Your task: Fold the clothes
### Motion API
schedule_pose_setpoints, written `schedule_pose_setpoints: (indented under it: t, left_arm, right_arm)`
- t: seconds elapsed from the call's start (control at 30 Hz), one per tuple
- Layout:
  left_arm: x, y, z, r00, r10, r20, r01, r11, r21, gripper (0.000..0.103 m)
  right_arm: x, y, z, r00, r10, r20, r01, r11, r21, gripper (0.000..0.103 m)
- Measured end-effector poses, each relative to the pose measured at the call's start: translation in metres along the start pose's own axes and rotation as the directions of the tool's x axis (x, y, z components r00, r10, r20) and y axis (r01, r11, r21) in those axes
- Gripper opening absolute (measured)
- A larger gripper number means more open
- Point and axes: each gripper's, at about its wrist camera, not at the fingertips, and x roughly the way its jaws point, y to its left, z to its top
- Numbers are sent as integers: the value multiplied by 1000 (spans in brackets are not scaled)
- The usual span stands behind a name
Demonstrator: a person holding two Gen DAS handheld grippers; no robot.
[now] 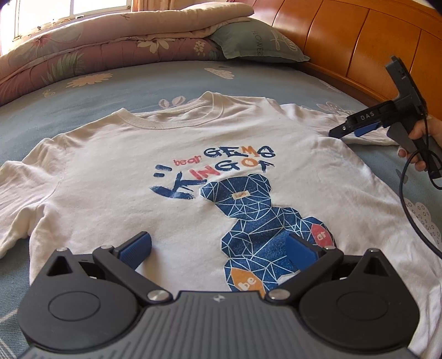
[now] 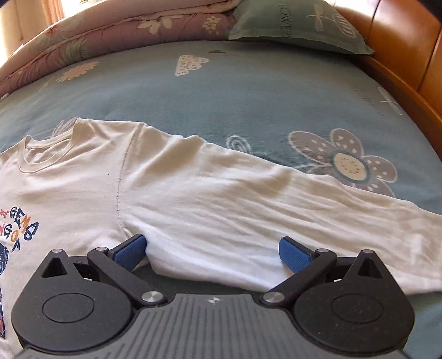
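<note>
Right gripper (image 2: 212, 250): jaws spread wide, nothing clamped. The lower edge of the T-shirt's sleeve (image 2: 248, 198) lies directly between the blue pads (image 2: 129, 248), at the underarm just outboard of the armhole seam. Left gripper (image 1: 218, 248): jaws likewise spread, empty, poised over the lower chest of the white T-shirt (image 1: 110, 176), its right pad above the blue bear print (image 1: 257, 221).

The garment lies face up and flat on the blue floral bedsheet (image 2: 221, 91), collar (image 1: 171, 116) ahead of both tools, folded quilt (image 1: 83, 52) and pillow (image 2: 301, 24) beyond, wooden headboard (image 1: 345, 41) far right.

Judgement: the step in hand is taking the sleeve for the first inward fold. To do it well, close on both fabric layers at the edge only, avoid pinching the bedsheet beneath, lift low, and carry the sleeve across along the seam line while the left tool steadies the body
</note>
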Motion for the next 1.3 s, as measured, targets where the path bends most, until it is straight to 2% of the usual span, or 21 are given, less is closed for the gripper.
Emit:
schedule_pose_setpoints:
  t: [0.07, 0.13, 0.2, 0.3, 0.33, 0.5, 0.53, 0.63, 0.77, 0.87, 0.97, 1.03, 1.13, 1.3]
  left_arm:
    - [-1, 0, 1, 1000, 1, -6, -1, 1000, -9, 102]
    - [-2, 1, 2, 1000, -5, -9, 5, 1000, -30, 102]
    - [-2, 3, 3, 1000, -14, -10, 14, 999, -50, 102]
    - [-4, 7, 4, 1000, -29, -10, 28, 996, -82, 102]
    - [-4, 7, 4, 999, -29, -14, 28, 996, -87, 102]
    - [-10, 1, 6, 999, -5, -38, 3, 997, -74, 102]
    - [-12, 0, 7, 999, -7, -35, 5, 997, -75, 102]
    - [-19, -3, 11, 1000, -10, -18, 9, 997, -80, 102]
    - [-30, -10, 17, 1000, -9, 13, 10, 998, -67, 102]
    - [-40, -15, 19, 999, -22, 40, 24, 998, -55, 102]
    - [-46, -17, 20, 998, -26, 53, 29, 998, -48, 102]
    - [-51, -19, 20, 997, -33, 63, 35, 998, -43, 102]
    - [-53, -18, 21, 997, -45, 67, 49, 997, -54, 102]
    - [-59, -19, 21, 994, -69, 79, 74, 995, -63, 102]
  right_arm:
    - [-22, 2, -4, 999, 2, 42, -1, 999, -33, 103]
    - [-38, 17, -5, 996, 56, 65, -50, 995, -81, 103]
    - [-42, 41, -4, 993, 97, 63, -87, 985, -147, 103]
    - [-31, 75, -9, 995, 92, 38, -81, 969, -233, 103]
    - [-26, 80, -12, 996, 88, 14, -83, 969, -234, 103]
    - [-14, 58, -36, 997, -22, -73, 10, 987, -162, 103]
    - [-22, 54, -42, 997, -40, -64, 29, 987, -160, 103]
    - [-60, 52, -57, 999, -17, -32, 11, 985, -174, 103]
    - [-97, 78, -81, 996, 90, -30, -94, 976, -196, 103]
    - [-105, 111, -102, 987, 152, -46, -159, 962, -223, 103]
    - [-106, 134, -126, 980, 177, -88, -192, 953, -233, 103]
    - [-115, 144, -144, 979, 191, -76, -204, 950, -238, 103]
    - [-121, 146, -165, 949, 292, -122, -312, 928, -206, 103]
    - [-130, 127, -184, 959, 255, -124, -269, 956, -117, 103]
